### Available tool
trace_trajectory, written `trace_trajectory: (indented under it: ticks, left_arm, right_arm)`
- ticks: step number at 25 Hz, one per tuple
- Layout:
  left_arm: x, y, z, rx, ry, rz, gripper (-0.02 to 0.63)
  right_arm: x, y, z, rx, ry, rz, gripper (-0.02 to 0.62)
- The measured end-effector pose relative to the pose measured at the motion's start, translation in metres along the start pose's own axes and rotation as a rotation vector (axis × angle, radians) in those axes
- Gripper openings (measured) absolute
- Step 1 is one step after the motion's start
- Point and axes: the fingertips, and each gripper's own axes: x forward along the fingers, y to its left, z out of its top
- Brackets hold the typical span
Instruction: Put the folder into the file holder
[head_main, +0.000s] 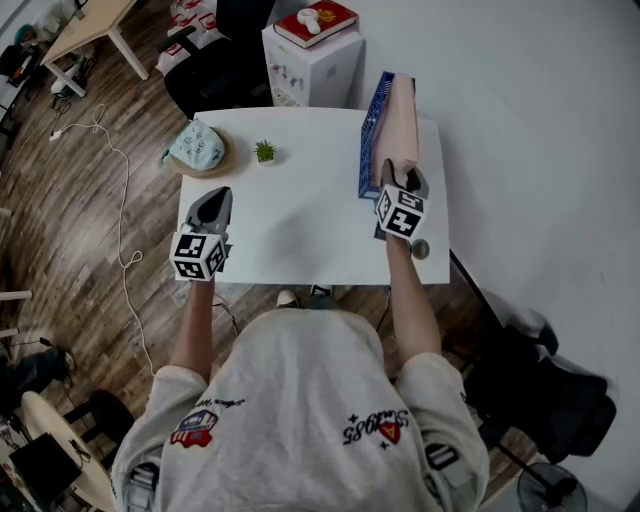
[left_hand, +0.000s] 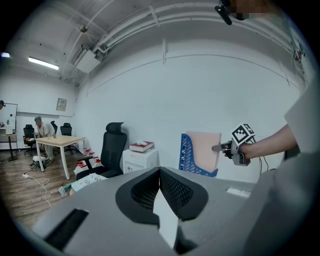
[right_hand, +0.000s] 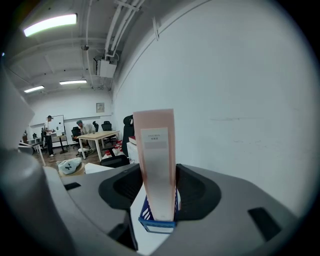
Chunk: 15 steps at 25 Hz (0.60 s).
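A pink folder (head_main: 403, 120) stands upright in the blue file holder (head_main: 370, 140) at the right side of the white table (head_main: 300, 220). My right gripper (head_main: 402, 172) is at the folder's near end. In the right gripper view the folder (right_hand: 156, 165) rises out of the holder (right_hand: 157, 223) between the wide-spread jaws of that gripper (right_hand: 157, 172), which do not visibly press it. My left gripper (head_main: 213, 195) hovers over the table's left front, its jaws (left_hand: 160, 172) shut with nothing in them. From the left gripper view I see the folder (left_hand: 203, 150) and the right gripper (left_hand: 220, 147) beside it.
A small potted plant (head_main: 265, 151) and a pale blue pouch on a round mat (head_main: 197, 147) sit at the table's back left. A small round object (head_main: 420, 249) lies near the front right corner. Behind the table are a white cabinet with a red book (head_main: 315, 25) and a black chair (head_main: 215, 70).
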Motion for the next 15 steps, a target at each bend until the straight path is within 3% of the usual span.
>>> trace_trajectory:
  ticks: [7, 15]
  left_arm:
    - [0.001, -0.013, -0.002, 0.000, -0.004, -0.044, 0.006]
    - [0.002, -0.016, 0.003, 0.011, -0.017, -0.073, 0.006]
  right_arm:
    - [-0.030, 0.004, -0.009, 0.005, -0.009, -0.012, 0.189]
    - [-0.053, 0.024, -0.006, -0.013, -0.049, -0.003, 0.096]
